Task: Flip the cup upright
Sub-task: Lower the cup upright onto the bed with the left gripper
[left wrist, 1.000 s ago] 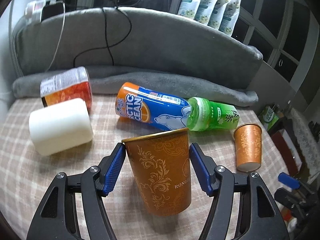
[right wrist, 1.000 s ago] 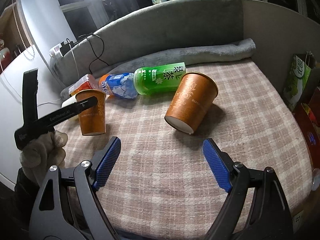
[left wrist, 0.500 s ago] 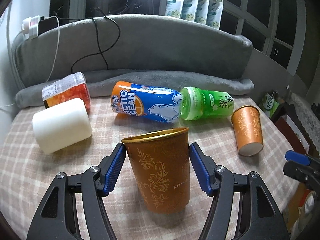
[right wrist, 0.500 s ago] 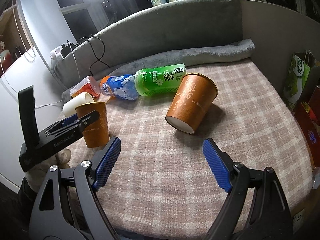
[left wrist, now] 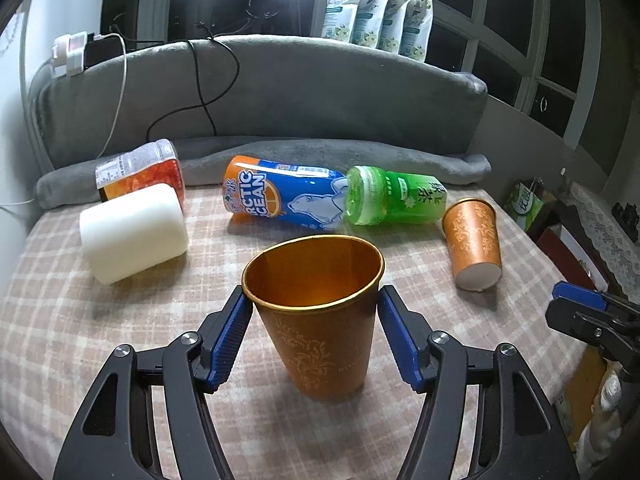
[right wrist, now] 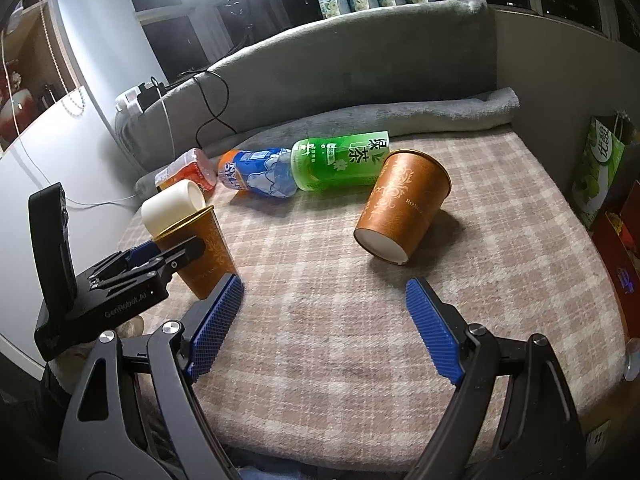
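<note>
Left wrist view: upright cup (left wrist: 320,316) between blue pads (left wrist: 228,336) of left claw (left wrist: 314,336), mouth up, long axis vertical, pads just beside its wall, slightly apart. Second cup (right wrist: 402,208) on its side mid-surface, base toward right claw (right wrist: 324,328), spread wide, empty, low over plaid cloth (right wrist: 320,280) near front edge.

The left wrist view looks close and slightly down over the upright cup (left wrist: 320,320). The right wrist view faces the bed from farther back; both share the fallen cup (right wrist: 402,210) at 2 o'clock and 12 o'clock respectively.
</note>
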Available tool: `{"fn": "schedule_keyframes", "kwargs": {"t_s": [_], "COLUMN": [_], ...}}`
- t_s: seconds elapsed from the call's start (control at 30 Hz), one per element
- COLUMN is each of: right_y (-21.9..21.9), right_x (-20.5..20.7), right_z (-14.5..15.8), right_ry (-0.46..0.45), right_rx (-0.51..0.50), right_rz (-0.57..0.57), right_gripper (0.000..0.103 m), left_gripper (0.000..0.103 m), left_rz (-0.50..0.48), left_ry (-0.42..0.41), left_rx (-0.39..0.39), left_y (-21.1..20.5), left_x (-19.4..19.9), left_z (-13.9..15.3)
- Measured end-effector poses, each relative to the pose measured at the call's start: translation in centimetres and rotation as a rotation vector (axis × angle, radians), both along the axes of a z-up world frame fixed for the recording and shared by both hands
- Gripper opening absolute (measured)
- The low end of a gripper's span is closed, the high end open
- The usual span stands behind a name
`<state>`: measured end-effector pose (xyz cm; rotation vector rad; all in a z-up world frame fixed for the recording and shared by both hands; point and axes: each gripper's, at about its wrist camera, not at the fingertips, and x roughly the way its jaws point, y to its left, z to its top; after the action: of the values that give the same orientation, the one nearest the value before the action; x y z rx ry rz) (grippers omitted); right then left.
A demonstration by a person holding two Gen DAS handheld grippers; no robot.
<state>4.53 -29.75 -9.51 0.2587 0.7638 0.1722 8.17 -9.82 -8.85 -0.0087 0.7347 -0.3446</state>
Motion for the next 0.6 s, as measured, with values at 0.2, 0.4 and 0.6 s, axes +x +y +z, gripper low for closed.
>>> {"fn": "schedule_keyframes", "kwargs": {"t_s": [0.2, 0.4, 0.6], "right_y": [0.1, 0.1, 0.2], "right_x": [-0.9, -1.7, -2.3], "right_z": [0.4, 0.6, 0.5], "right_ry": [-0.013, -0.019, -0.022], "right_rx": [-0.001, -0.002, -0.001], "right_rz": [0.0, 0.001, 0.001], "right_gripper": [0.087, 0.087, 0.087], "left_gripper": [0.064, 0.064, 0.064], "left_rz": [-0.015, -0.015, -0.031], "left_ry": [0.001, 0.003, 0.01], "left_rx": [-0.002, -0.005, -0.005], "left_y": [-0.2, -0.2, -0.3], "left_x": [-1.1, -1.8, -2.4], "left_z": [0.1, 0.0, 0.0]}}
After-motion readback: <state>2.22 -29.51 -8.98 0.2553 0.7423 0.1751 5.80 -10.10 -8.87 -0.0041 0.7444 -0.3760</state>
